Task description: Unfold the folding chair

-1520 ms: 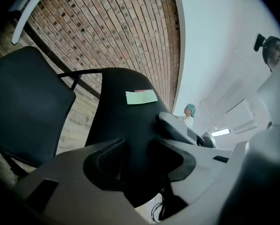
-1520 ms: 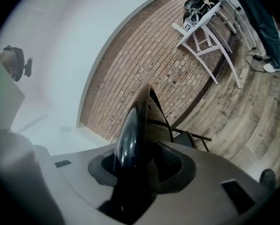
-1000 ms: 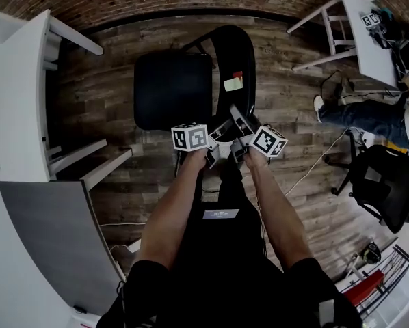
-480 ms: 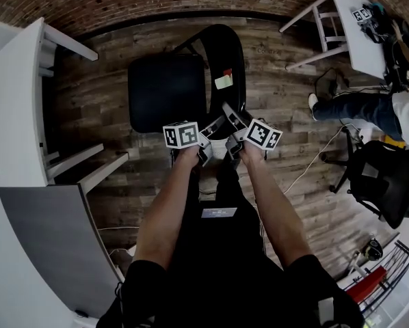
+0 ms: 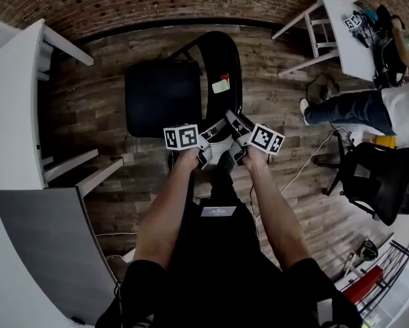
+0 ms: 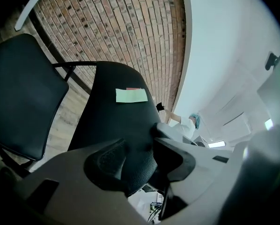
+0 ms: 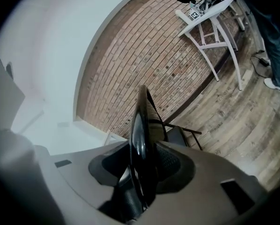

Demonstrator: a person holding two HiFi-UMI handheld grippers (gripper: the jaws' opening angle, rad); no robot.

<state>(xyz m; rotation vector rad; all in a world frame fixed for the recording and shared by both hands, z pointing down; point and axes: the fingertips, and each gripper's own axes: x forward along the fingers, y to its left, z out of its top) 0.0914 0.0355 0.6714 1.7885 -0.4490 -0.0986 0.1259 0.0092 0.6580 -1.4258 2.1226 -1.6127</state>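
My left gripper (image 6: 139, 159) clenches the near edge of the chair backrest (image 6: 113, 121); my right gripper (image 7: 142, 165) pinches that edge just to its right.

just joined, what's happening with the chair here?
A person has both handheld grippers on the black folding chair: the left gripper and the right gripper are each clamped on the edge of its backrest. The seat looks already swung out. The chair stands on the wood floor.
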